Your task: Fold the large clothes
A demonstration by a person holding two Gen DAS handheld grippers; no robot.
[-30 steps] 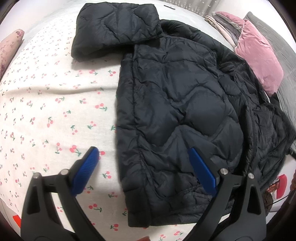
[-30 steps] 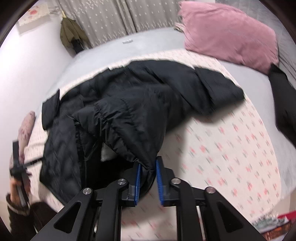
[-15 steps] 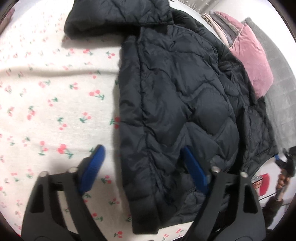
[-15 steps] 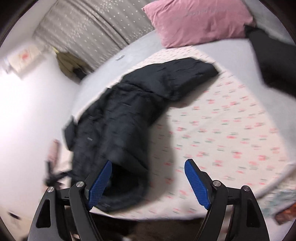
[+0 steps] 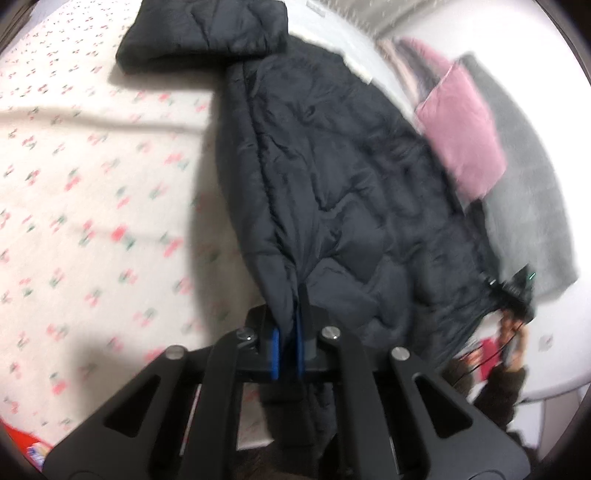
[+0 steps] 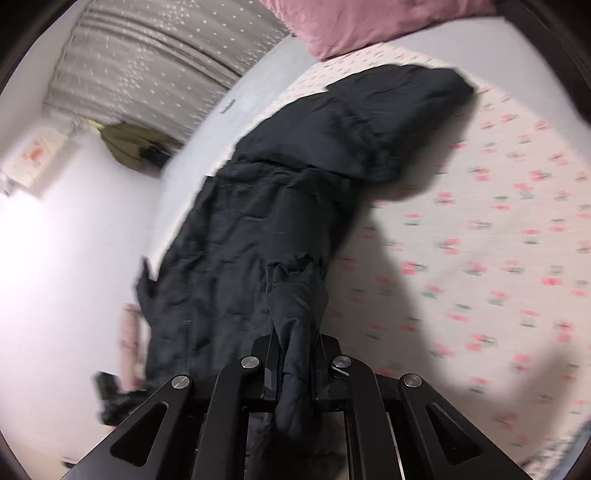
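A black quilted puffer jacket (image 5: 332,177) lies along the bed, one sleeve folded across its top end (image 5: 207,33). My left gripper (image 5: 288,350) is shut on the jacket's bottom hem at the near bed edge, fabric pinched between the blue pads. In the right wrist view the jacket (image 6: 258,229) stretches away with a sleeve lying out to the right (image 6: 399,110). My right gripper (image 6: 295,369) is shut on the other bottom corner of the hem, and the cloth bunches between the jaws.
The bed has a white sheet with red cherry print (image 5: 92,184). A pink pillow (image 5: 461,136) and a grey blanket (image 5: 524,206) lie at the head end. Star-pattern curtains (image 6: 147,66) and a white wall (image 6: 74,240) stand beyond the bed.
Both grippers were open half a second ago over the jacket's bottom edge. Both have now closed on the hem, and the hem is pulled up toward each camera.
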